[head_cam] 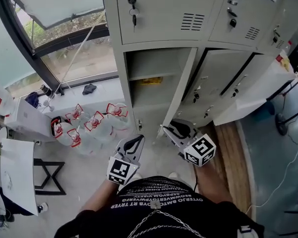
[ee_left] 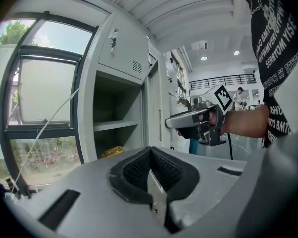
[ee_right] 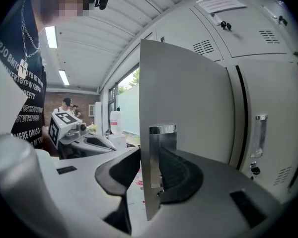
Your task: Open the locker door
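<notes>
The locker (head_cam: 154, 63) is standing at 12 o'clock from the person in the head view; its door (head_cam: 181, 90) is hanging open, swung out edge-on toward the camera, and is baring a shelf with a yellow thing (head_cam: 151, 81) lying on it. The right gripper (head_cam: 168, 129) is gripping the door's free edge low down; in its own view the panel is standing upright between the two pads, with the chrome handle (ee_right: 162, 129) sitting against the right-hand pad. The left gripper (head_cam: 135, 141) is hovering at 8 o'clock from the right one, apart from the locker; its jaws are resting together with nothing between them. Bottles (head_cam: 89, 123) with red labels are standing on the floor at 10 o'clock from the left gripper, under the window (head_cam: 64, 33).
</notes>
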A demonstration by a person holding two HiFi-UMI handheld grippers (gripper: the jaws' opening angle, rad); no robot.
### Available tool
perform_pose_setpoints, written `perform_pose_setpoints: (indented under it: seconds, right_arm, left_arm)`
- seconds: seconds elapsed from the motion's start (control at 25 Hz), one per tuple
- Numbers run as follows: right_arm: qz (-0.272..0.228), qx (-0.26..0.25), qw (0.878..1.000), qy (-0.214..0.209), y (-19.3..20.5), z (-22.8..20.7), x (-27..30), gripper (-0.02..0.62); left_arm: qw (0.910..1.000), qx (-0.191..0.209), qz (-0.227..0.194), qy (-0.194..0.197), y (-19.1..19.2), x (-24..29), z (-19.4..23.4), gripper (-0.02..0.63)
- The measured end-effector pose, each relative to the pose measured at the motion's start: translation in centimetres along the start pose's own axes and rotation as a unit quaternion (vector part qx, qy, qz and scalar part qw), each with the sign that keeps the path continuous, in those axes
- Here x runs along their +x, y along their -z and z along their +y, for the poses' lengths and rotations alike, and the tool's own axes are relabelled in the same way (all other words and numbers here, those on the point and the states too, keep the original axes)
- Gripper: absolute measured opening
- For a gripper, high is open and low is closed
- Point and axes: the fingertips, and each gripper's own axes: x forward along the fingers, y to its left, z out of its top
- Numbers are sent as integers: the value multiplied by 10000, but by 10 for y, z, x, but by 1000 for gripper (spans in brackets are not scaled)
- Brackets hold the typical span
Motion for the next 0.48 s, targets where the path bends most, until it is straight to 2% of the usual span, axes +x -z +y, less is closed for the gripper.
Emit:
perform_pose_setpoints:
  seconds: [0.28,0.48]
  right_arm:
    - [-25,-166,9987,-488,9,-18,-44,121]
    - [-143,-171,9964,-817,13,-32,-73,126]
  left_arm:
    - [10000,85,25,-19,-16,50,-54,-6]
    - [9997,25,26,-248,-20,69,-78,-6]
